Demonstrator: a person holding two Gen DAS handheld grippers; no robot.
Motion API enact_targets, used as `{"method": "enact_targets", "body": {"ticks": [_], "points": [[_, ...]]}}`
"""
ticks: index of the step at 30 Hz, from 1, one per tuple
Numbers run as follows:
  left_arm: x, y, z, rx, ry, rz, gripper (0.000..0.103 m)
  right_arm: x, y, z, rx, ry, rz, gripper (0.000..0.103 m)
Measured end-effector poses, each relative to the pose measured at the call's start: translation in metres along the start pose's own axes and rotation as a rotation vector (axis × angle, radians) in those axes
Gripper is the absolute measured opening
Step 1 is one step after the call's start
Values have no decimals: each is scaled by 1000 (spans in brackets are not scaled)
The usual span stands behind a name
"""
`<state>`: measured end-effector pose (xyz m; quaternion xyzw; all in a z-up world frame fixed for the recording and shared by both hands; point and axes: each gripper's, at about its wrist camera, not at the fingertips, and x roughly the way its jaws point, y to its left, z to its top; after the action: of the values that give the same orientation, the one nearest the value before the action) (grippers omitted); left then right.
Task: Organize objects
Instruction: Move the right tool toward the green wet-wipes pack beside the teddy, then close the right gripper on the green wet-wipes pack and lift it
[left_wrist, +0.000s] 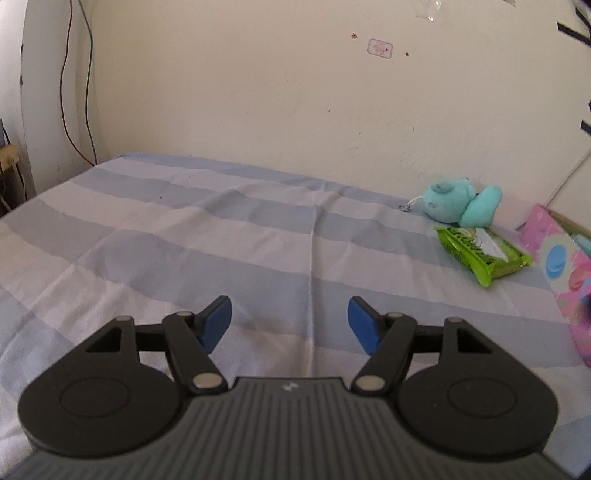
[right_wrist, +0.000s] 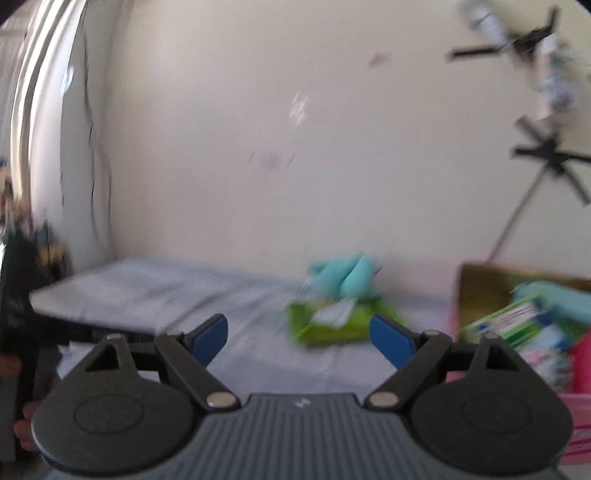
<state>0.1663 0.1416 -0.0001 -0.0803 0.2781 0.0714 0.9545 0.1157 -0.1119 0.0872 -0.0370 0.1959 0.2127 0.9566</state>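
A teal plush toy (left_wrist: 461, 203) lies at the far right of the striped bed sheet (left_wrist: 221, 240), against the wall. A green wipes packet (left_wrist: 484, 253) lies just in front of it. My left gripper (left_wrist: 290, 323) is open and empty, low over the sheet, well left of both. The right wrist view is blurred: my right gripper (right_wrist: 299, 338) is open and empty, with the green packet (right_wrist: 332, 323) ahead between its fingers and the plush (right_wrist: 343, 275) behind it. A pink box (right_wrist: 517, 317) holding several items stands at the right.
The pink patterned box (left_wrist: 569, 273) sits at the sheet's right edge. The cream wall (left_wrist: 295, 92) backs the bed. Cables (left_wrist: 77, 92) hang in the left corner. The bed's left edge (right_wrist: 96, 314) drops to dark clutter.
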Motion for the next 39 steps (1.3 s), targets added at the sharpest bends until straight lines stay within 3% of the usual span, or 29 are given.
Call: {"method": "enact_targets", "body": {"ticks": [4, 9, 17, 22, 26, 28, 29, 32, 39], "points": [[3, 5, 0, -35, 35, -22, 72, 42, 0, -1, 55, 113, -28, 87], [5, 8, -1, -56, 52, -42, 77, 87, -14, 9, 134, 180, -70, 92], [5, 5, -1, -19, 43, -39, 77, 137, -40, 39, 173, 105, -202, 97], [6, 4, 0, -13, 39, -37, 77, 183, -70, 47, 299, 201, -257, 97], [5, 4, 0, -20, 36, -37, 77, 207, -91, 38, 400, 289, -221, 98], [5, 5, 0, -25, 35, -41, 77, 206, -86, 36, 358, 289, -208, 94], [5, 6, 1, -28, 35, -44, 77, 203, -82, 36, 340, 291, -193, 87], [4, 7, 1, -38, 31, -51, 77, 191, -65, 31, 297, 289, -135, 79], [0, 16, 3, -88, 0, -77, 77, 142, -22, 5, 240, 269, -12, 78]]}}
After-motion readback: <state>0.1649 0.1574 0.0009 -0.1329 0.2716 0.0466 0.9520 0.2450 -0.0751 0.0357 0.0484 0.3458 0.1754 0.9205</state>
